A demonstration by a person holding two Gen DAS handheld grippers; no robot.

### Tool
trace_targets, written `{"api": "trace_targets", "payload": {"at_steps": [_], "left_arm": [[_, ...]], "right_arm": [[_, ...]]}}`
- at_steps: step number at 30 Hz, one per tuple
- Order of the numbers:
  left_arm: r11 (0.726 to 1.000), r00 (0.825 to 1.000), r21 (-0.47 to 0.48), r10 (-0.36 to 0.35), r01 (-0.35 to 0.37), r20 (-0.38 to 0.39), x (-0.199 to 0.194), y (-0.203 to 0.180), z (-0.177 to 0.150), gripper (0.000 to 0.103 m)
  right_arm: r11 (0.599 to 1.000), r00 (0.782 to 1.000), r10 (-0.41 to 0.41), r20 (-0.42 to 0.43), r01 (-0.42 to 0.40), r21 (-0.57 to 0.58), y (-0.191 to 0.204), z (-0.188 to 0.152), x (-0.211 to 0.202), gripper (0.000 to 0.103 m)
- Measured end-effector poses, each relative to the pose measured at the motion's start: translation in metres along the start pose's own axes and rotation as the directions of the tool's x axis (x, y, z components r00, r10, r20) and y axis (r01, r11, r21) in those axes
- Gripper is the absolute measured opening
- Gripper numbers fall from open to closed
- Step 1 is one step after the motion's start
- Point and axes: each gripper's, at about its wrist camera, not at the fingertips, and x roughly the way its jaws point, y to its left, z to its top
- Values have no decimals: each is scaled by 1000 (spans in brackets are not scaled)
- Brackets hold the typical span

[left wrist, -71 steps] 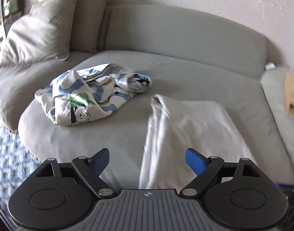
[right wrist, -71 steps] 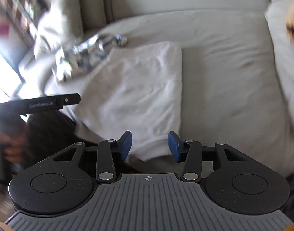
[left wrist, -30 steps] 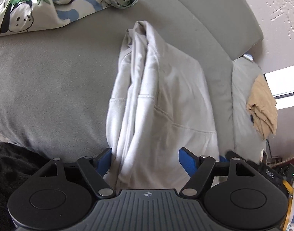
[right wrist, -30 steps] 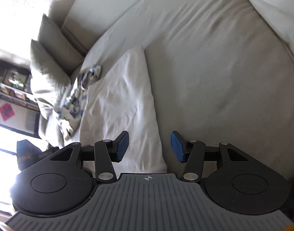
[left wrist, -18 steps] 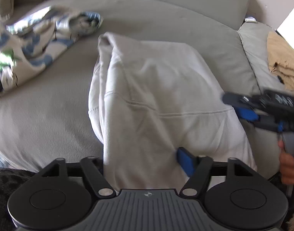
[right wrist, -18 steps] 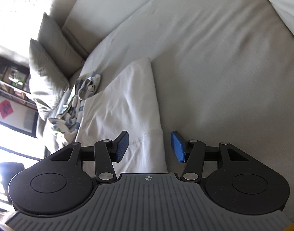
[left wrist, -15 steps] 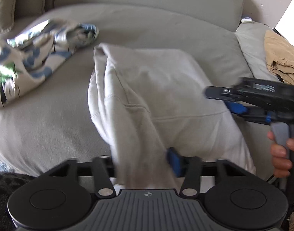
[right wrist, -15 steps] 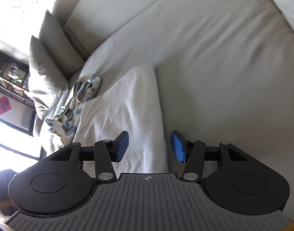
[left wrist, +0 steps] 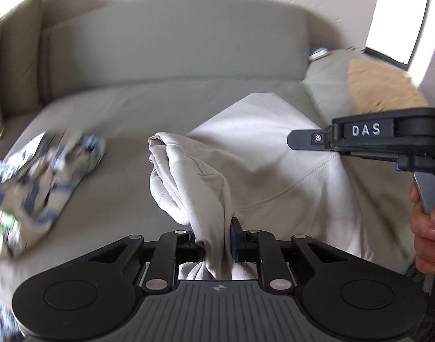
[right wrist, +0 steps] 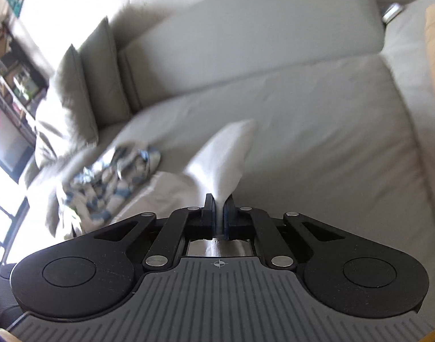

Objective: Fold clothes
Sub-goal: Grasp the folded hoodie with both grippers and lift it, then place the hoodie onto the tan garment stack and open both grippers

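Observation:
A pale grey sweatshirt (left wrist: pixel 263 148) lies on the sofa seat (left wrist: pixel 126 108), its near edge lifted. My left gripper (left wrist: pixel 217 233) has a thick bunch of that edge between its jaws; they are closing and the pads press on the cloth. In the right wrist view, my right gripper (right wrist: pixel 219 202) is shut on a thin fold of the same sweatshirt (right wrist: pixel 228 148), which rises as a white peak in front of it. The black housing (left wrist: pixel 374 131) of the right tool, held by a hand (left wrist: pixel 428 233), hangs over the sweatshirt's right side.
A crumpled blue-and-white patterned garment (left wrist: pixel 37 176) (right wrist: pixel 117 176) lies left of the sweatshirt. A tan cloth (left wrist: pixel 380 85) rests on the sofa's right section. Cushions (right wrist: pixel 83 85) lean at the back left, and the backrest (left wrist: pixel 174 42) runs behind.
Both grippers were open over the sweatshirt's near edge. Now each has closed on the cloth and risen, so the edge is pulled up and bunched.

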Motion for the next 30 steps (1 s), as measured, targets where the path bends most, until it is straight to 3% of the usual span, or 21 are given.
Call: {"api": "trace_targets", "payload": {"at_steps": [4,8,13,15,17,18,19,20,21,22,24,26,27,30], "left_arm": [[997,995,65,-50,45,81,-1,-35,47,15],[982,975,161,-126,97,182,0,-87,100,15],[944,927,276,-259,182,272,9,-160,165,15],[929,910,300,-305,218,282,21,-186,187,15],[920,903,295,-337,256,267,44,-208,206,17],[920,905,284,-344,271,252,62,-218,214,21],[923,913,277,-333,266,235,84,-228,219,35],[929,935,293,-291,227,201,111,-239,221,47],[932,955,311,-246,186,167,138,-250,222,72],[937,979,336,-151,98,134,163,-259,218,70],[932,995,362,-14,-22,95,191,-264,206,63],[944,991,329,-72,31,112,186,-251,193,72],[950,986,306,-104,60,129,179,-243,187,77],[961,980,272,-97,48,172,150,-235,174,78]], "right_arm": [[999,997,-36,62,34,33,-23,35,-34,5],[993,978,-107,181,98,60,-55,74,-76,5],[975,910,-218,353,183,129,-106,130,-141,5],[963,873,-267,408,221,156,-127,150,-167,5],[950,842,-309,443,251,187,-152,169,-184,5],[943,829,-329,453,263,204,-165,177,-190,5],[936,822,-348,450,277,218,-180,185,-190,5],[928,818,-367,443,290,232,-196,192,-189,6],[918,821,-389,418,308,250,-215,196,-182,11],[906,825,-412,386,327,268,-235,200,-172,19],[850,833,-493,250,402,340,-278,199,-145,48],[798,822,-542,176,438,414,-304,186,-133,47],[795,817,-547,184,437,421,-304,180,-135,47],[804,802,-547,241,422,420,-295,166,-149,52]]}}
